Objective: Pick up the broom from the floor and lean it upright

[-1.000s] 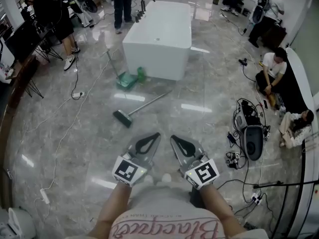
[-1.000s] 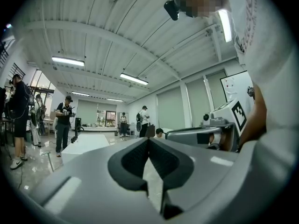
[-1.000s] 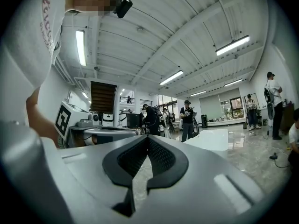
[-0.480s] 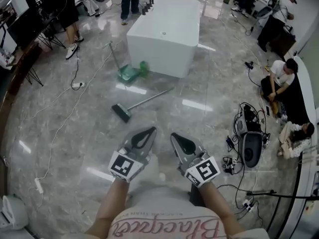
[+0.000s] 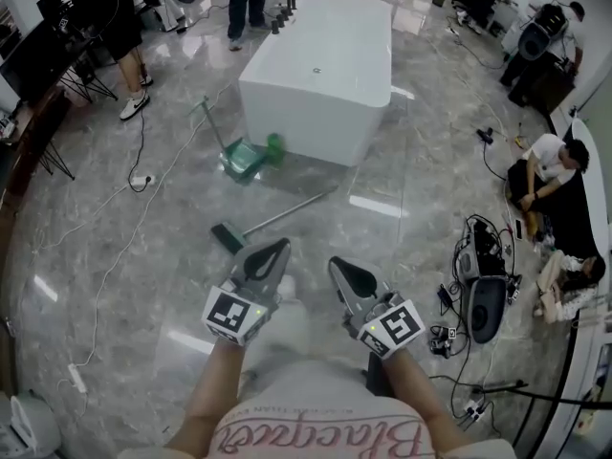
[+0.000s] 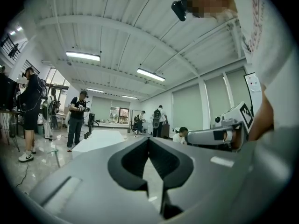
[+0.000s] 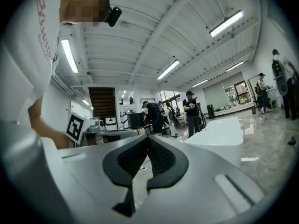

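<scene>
Grey marble floor [image 5: 115,256], white tub [image 5: 320,75] beyond. Item: broom [image 5: 287,213], lying flat just ahead, head beside our left gripper [image 5: 272,252]. Left and right gripper [image 5: 340,268]: both clenched, empty. We should part the jaws first, then take the handle mid-length.

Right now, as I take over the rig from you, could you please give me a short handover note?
Left gripper: shut, empty, held level above the floor.
Right gripper: shut, empty, beside it.
Broom: flat on the floor just ahead of the grippers, with the brush head at left and the handle running toward the white tub. Neither gripper touches it.
Done: nothing yet.
Left: open the jaws, reach down, grasp the handle, lift the broom and lean it upright.
</scene>
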### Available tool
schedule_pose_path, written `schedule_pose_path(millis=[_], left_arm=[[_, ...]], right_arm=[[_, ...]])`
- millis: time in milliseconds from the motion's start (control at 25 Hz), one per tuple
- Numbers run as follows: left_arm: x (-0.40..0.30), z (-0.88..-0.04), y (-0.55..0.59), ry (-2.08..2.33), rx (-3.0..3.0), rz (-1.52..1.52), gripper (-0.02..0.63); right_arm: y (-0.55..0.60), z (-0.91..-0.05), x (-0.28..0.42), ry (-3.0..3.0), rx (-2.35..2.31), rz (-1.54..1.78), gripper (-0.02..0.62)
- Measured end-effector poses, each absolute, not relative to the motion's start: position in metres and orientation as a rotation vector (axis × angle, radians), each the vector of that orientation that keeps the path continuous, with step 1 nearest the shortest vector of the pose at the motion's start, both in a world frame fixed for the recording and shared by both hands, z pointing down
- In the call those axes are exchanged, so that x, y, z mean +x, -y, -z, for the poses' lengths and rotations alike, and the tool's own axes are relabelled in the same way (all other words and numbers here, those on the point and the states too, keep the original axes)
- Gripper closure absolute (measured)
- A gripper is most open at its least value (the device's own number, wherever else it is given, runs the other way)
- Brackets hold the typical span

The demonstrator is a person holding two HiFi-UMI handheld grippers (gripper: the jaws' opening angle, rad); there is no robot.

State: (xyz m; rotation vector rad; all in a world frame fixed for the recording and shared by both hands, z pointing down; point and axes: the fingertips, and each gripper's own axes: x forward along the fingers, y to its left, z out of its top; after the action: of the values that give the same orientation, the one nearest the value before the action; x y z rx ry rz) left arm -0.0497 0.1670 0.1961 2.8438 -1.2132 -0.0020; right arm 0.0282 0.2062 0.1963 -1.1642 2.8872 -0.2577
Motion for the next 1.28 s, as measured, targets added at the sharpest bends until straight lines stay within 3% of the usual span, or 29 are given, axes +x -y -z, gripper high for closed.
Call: schedule_pose_path(millis=[320, 760, 1280], left_arm=[[-0.039, -0.197, -0.061, 1.027, 2.927, -0.051, 0.606], [-0.021, -0.234, 0.016, 0.934, 2.834, -0.111, 0.606], [0.015, -0.325, 0.083, 1.008, 2.706, -0.21, 0.606]], right_arm=[[-0.096, -0.193, 0.003, -2.9, -1.168, 0.233, 0.594], [-0.026, -0.226, 0.017, -2.918, -1.217, 0.412, 0.594], [0.041, -0.33, 0.042, -3.094, -1.128, 0.615, 0.594]])
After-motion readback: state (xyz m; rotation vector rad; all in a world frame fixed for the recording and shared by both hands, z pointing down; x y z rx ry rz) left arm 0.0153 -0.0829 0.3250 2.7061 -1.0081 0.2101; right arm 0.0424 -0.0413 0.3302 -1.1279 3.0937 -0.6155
